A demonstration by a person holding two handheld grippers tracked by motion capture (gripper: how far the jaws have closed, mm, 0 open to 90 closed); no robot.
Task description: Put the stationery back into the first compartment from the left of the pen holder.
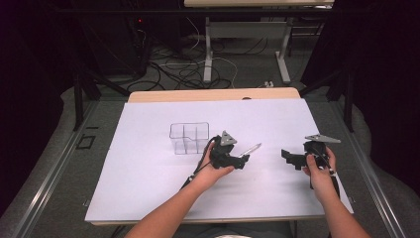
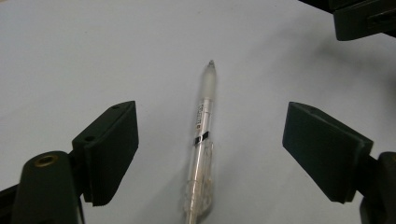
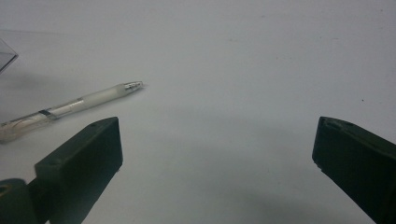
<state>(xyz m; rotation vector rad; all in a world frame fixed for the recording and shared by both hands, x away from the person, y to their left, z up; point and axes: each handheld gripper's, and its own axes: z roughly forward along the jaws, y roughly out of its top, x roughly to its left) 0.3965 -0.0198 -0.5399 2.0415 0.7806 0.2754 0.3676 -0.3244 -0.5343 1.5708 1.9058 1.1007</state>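
White paper point(image 1: 148, 168) covers the table, with cables and a desk frame on the floor behind. On it lies 1 clear pen point(image 2: 201, 140), tip pointing away toward the right gripper point(image 1: 288, 157), barrel running back between the 2 jaws of the left gripper point(image 1: 242, 161). In the left gripper view those jaws stand apart on either side of the barrel with gaps on both sides, so nothing is grasped yet. The right gripper hangs off to the side, jaws wide and holding nothing; in its own view the pen lies up and to the left. A clear organiser point(image 1: 189, 138) with compartments stands just behind the left hand.

The pen looks light, stiff and slick, a smooth plastic tube likely to roll or squirt out if pinched off-centre. The best hold seems to be the clear barrel near the black band, about mid-length, pads square across it so it stays balanced.
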